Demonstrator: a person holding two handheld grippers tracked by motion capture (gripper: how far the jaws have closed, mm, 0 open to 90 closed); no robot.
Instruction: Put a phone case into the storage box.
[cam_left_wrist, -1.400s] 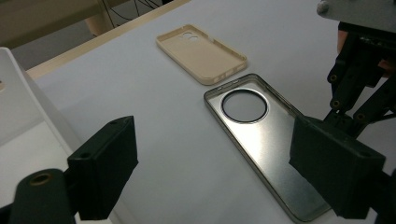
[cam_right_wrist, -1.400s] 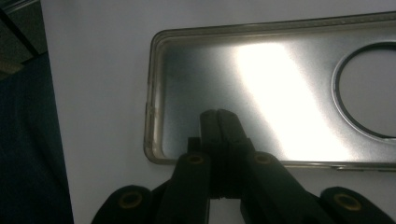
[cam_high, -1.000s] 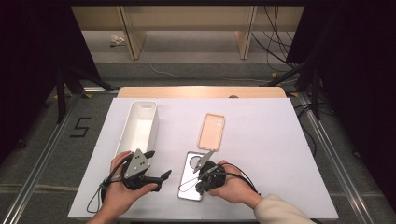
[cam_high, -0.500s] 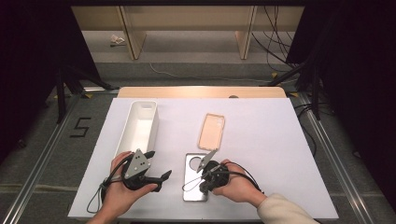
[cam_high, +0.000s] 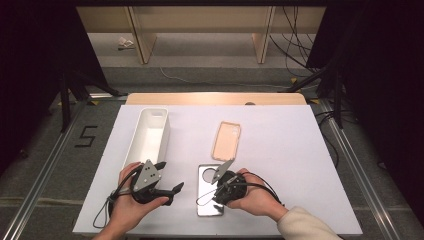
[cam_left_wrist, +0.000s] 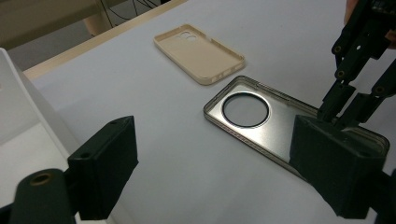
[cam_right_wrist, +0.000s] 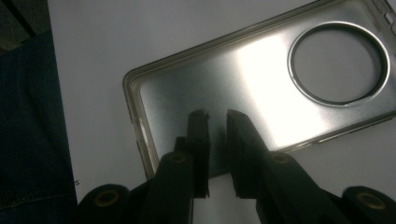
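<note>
A silvery clear phone case with a round ring lies open side up near the table's front edge. A beige case lies just beyond it. My right gripper points down over the silvery case. Its jaws have just been opening, and in the right gripper view they stand a narrow gap apart with nothing clamped between them. My left gripper rests to the left of that case, wide open and empty. It faces both cases and the right gripper.
A long white bin stands on the left of the white table, close to my left hand. Its wall fills the left of the left gripper view. Dark blue cloth lies past the table's front edge.
The right gripper has edged a little to the right over the silvery case. The left hand and both cases have kept still.
</note>
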